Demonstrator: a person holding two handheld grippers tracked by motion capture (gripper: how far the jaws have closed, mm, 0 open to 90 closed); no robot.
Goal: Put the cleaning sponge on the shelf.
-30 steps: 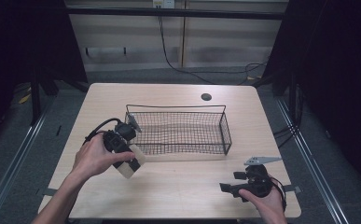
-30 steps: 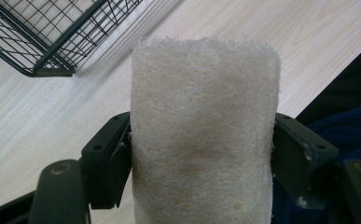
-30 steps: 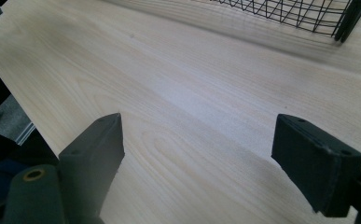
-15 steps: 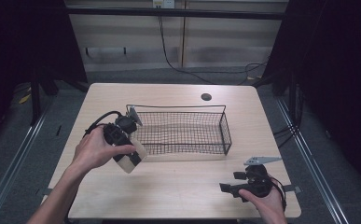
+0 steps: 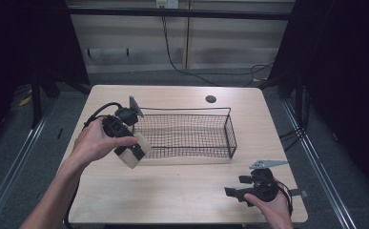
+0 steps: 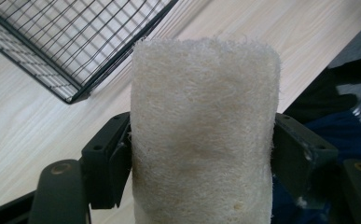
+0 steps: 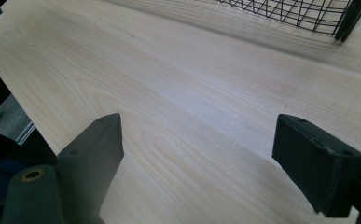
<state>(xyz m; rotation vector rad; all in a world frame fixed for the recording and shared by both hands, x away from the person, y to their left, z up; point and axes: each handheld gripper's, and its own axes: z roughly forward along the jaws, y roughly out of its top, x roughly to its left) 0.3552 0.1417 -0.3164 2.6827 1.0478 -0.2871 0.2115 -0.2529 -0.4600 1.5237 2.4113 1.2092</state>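
Left gripper is clamped on the sponge, wire basket just right of it; right gripper sits open.

The right gripper had its two black jaws coming up from the bottom of its own view, spread wide apart with nothing at all between them, just bare wood. The left one sat lower and closer to the edge of the frame, the right one stood out as a chunky block further over. Under them was the table, pale wood with a pretty clear grain running across it. Up in the top right corner you could see a bit of the black wire basket, resting on the tabletop well away from the jaws. Off the table's left edge everything was dark.
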